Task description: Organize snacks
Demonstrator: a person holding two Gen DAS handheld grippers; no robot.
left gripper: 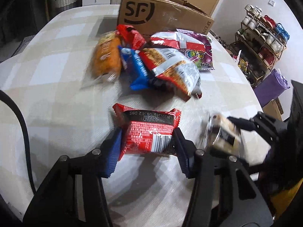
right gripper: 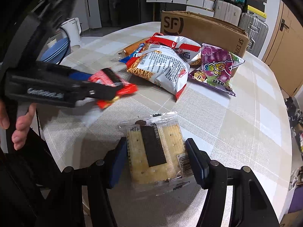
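The red snack packet (left gripper: 149, 132) sits pinched between the blue pads of the left gripper (left gripper: 147, 141), in front of the snack pile (left gripper: 151, 60), which lies before the SF cardboard box (left gripper: 162, 17) on the checked table (left gripper: 56, 56). The right gripper (right gripper: 156, 158) pinches a clear cracker packet (right gripper: 157, 151) by its two side edges, nearer than the pile. Only the right wrist view shows a hand (right gripper: 19, 124) under the left gripper, plus a white kettle (right gripper: 73, 30) and blue plates (right gripper: 55, 51) left of the box. In the left wrist view the cracker packet is blurred, and the right gripper is cut off at the frame edge.
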